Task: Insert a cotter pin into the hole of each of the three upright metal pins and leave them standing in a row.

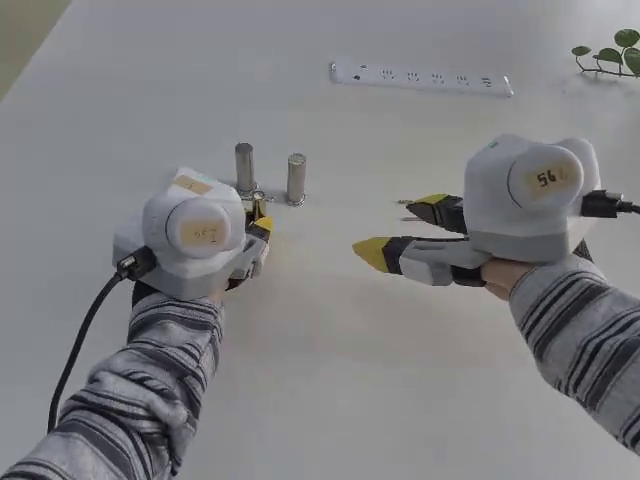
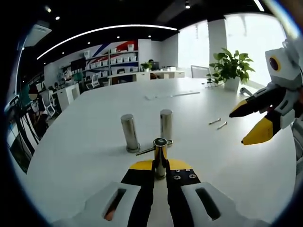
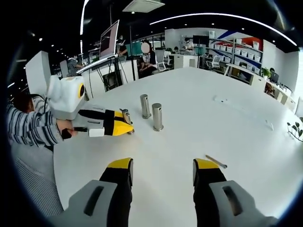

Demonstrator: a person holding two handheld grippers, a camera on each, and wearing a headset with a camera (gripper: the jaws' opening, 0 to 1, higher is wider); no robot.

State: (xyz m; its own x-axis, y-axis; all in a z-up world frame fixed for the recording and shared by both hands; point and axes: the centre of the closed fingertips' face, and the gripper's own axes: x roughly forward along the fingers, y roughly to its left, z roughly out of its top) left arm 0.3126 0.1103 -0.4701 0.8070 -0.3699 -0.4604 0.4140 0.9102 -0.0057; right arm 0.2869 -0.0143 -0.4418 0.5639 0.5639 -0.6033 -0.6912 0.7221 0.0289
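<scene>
Three short steel pins stand near each other on the white table [image 1: 330,340]. My left gripper [image 1: 258,218] [image 2: 160,166] is shut on the nearest pin [image 2: 160,150], which has a thin cotter pin [image 2: 145,151] through its hole. The other two pins [image 1: 244,167] [image 1: 296,178] stand upright just beyond it, bare. My right gripper [image 1: 388,228] [image 3: 162,171] hovers open to the right, nothing between its jaws. Two loose cotter pins [image 2: 214,121] [image 2: 222,125] lie on the table near its tips; one cotter pin [image 3: 216,161] lies just ahead of the right jaw.
A white power strip [image 1: 420,78] lies at the far side of the table. A potted plant [image 1: 610,55] [image 2: 230,71] stands at the far right. A black cable [image 1: 85,330] trails from the left gripper.
</scene>
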